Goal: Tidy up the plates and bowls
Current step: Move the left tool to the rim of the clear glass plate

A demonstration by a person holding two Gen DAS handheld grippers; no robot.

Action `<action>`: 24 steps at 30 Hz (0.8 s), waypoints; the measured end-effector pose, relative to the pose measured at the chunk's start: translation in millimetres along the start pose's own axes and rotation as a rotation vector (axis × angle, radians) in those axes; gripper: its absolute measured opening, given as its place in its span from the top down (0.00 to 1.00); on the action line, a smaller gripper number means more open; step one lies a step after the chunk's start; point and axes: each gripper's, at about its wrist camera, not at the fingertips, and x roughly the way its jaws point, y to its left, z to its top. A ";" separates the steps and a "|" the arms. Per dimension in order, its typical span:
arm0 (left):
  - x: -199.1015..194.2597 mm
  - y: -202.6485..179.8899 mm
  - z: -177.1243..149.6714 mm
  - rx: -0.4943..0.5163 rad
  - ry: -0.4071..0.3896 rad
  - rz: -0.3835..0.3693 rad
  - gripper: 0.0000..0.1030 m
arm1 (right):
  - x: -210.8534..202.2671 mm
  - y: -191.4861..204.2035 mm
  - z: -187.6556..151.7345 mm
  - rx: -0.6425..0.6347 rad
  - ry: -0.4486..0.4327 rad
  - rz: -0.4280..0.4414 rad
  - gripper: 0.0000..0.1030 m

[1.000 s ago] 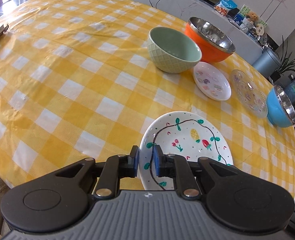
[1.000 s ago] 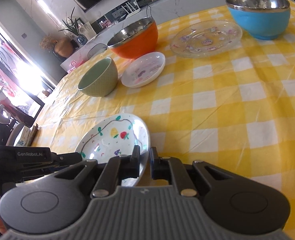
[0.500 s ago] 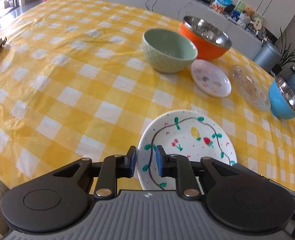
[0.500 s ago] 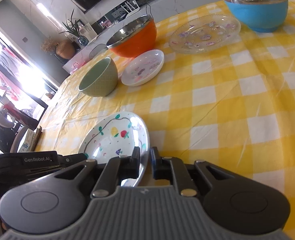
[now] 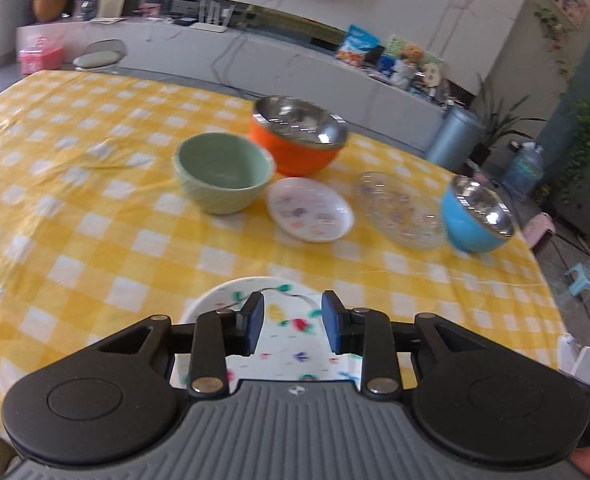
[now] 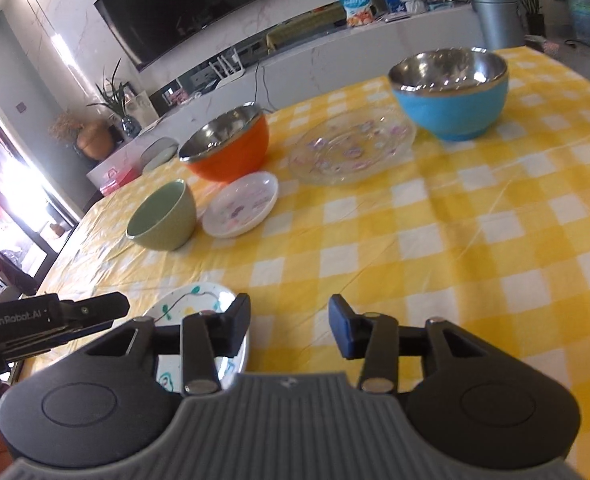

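Note:
A white plate with painted fruit and vines (image 5: 287, 332) lies on the yellow checked table near the front edge, right under my left gripper (image 5: 292, 322), which is open and empty above it. The plate also shows in the right wrist view (image 6: 199, 300), left of my right gripper (image 6: 290, 324), which is open and empty. Farther back stand a green bowl (image 5: 225, 176), an orange steel-lined bowl (image 5: 297, 138), a small white plate (image 5: 311, 214), a clear glass plate (image 5: 399, 210) and a blue steel-lined bowl (image 5: 477, 218).
The table's right edge (image 5: 543, 280) drops to the floor, where a small blue stool (image 5: 581, 282) stands. A white counter with snacks and a grey bin (image 5: 453, 140) runs behind the table. The left gripper's body (image 6: 51, 320) shows at the left of the right wrist view.
Both grippers have opened from nearly closed on the painted plate's rim. Both have tilted up and pulled back, so the plate now lies lower in each view.

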 end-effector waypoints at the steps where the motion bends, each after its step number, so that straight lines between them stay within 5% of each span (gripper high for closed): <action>1: -0.5 -6.2 2.0 0.012 -0.004 -0.020 0.66 | -4.4 -1.0 3.6 -0.009 -0.010 -0.013 0.54; 8: 1.8 -44.2 27.9 0.060 -0.073 -0.121 0.63 | -42.2 -10.9 37.9 -0.064 -0.161 -0.112 0.34; 17: 56.2 -56.9 50.6 0.019 -0.046 -0.184 0.61 | -19.5 -35.4 71.0 -0.003 -0.178 -0.163 0.34; 24: 104.3 -56.2 67.5 0.036 -0.024 -0.151 0.61 | 23.8 -59.6 82.2 0.068 -0.154 -0.127 0.49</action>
